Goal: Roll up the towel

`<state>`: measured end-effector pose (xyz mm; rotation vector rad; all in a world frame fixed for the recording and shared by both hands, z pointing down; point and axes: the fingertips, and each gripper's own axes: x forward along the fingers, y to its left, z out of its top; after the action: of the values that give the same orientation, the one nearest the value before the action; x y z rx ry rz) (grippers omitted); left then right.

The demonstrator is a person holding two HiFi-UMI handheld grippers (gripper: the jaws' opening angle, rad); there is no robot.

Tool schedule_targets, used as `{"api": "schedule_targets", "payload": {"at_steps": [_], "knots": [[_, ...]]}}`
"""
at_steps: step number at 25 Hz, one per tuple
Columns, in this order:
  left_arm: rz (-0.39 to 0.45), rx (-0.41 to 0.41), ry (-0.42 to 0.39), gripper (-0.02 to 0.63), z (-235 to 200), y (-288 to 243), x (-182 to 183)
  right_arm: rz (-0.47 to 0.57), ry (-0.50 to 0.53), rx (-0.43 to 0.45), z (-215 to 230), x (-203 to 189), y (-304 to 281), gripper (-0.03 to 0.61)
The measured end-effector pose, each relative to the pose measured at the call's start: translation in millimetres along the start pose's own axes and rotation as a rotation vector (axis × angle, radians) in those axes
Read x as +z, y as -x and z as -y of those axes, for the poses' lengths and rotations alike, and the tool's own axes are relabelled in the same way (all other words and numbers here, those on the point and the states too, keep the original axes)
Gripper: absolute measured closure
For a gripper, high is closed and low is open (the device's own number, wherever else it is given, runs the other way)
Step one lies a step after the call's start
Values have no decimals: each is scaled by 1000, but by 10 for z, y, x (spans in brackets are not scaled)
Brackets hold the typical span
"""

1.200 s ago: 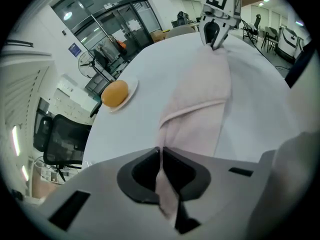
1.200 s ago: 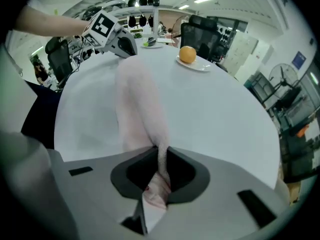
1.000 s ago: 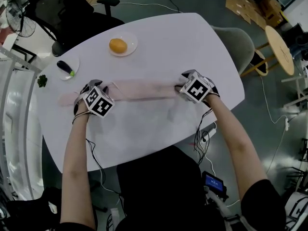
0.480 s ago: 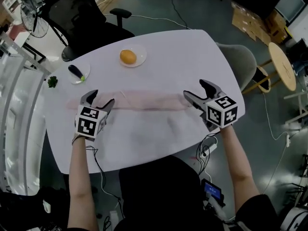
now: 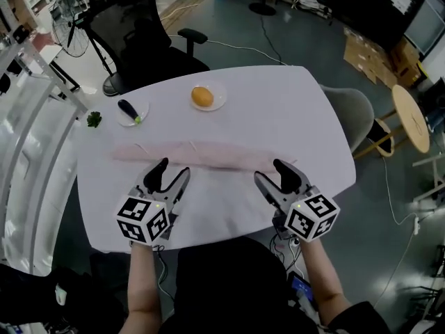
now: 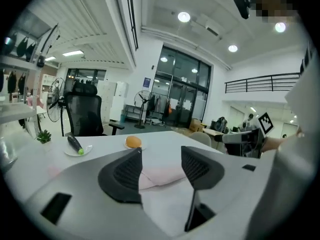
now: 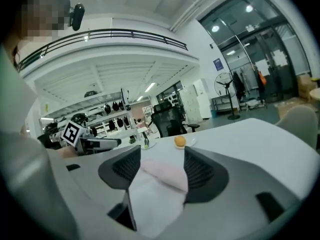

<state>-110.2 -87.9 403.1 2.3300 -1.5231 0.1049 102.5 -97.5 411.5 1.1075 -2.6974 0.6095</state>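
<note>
Over the near table [image 5: 222, 218] edge, left tongs [image 5: 174, 168] and right tongs [image 5: 270, 170] wide, empty, just narrowed; towel [image 5: 208, 155] beyond.

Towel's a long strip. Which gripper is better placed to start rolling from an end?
Right, probably. Both grippers hang open and empty, jaws just eased partly closed. The right gripper sits just short of the towel's right end; the left gripper faces its middle, farther from the left end.

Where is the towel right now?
In the head view, the pink towel lies as a long strip across the table, between the orange beyond it and the left gripper and right gripper, both open.
</note>
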Motion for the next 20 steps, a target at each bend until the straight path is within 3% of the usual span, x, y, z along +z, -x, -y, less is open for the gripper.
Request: {"api": "schedule_targets", "payload": {"at_steps": [3,8,14,20], "knots": [[62,40,28,415,10,264,72,16,44,-43,-153,-20,61,392],[136,116,-5,576,-127,769,37,10,114,-107,-457,-85,62,570],[102,153,-82,601,-279,1307,-155,-3,122,-95,-890,-218,80,572],[79,163,-107,601,-269,1686,-348,-21,210,-95,-1225,-408,142,574]]}}
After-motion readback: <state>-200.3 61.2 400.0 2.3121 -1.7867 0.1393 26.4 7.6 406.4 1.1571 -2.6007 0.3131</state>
